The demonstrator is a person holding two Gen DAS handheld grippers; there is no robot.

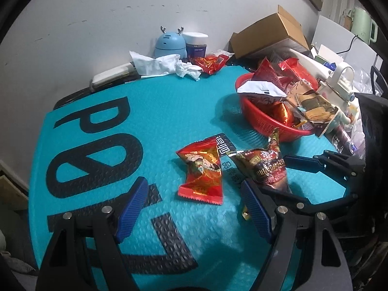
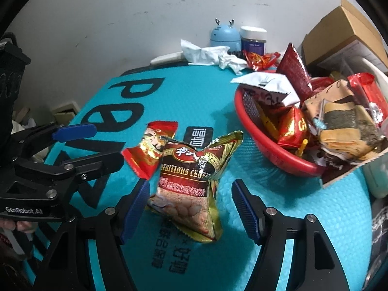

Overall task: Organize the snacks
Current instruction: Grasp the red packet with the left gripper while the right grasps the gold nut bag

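Observation:
A red snack packet point(image 1: 201, 174) point(image 2: 150, 150) lies on the teal mat point(image 1: 169, 111) just ahead of my left gripper point(image 1: 194, 208) point(image 2: 108, 143), which stands open over the mat. Beside it on the right lies a gold and brown cereal packet point(image 1: 266, 167) point(image 2: 191, 184). My right gripper point(image 2: 190, 211) point(image 1: 278, 177) is open around that packet; the left pad is close to its edge and the right pad stands clear of it. A red basket point(image 1: 264, 123) point(image 2: 278, 155), heaped with several snack packets, sits at the right of the mat.
Along the wall stand a blue deer-shaped gadget point(image 1: 169, 44), a white-lidded jar point(image 1: 196, 44), crumpled tissues point(image 1: 165, 65) and another red packet point(image 1: 213, 63). A cardboard box point(image 1: 274, 34) and clutter crowd the right side behind the basket.

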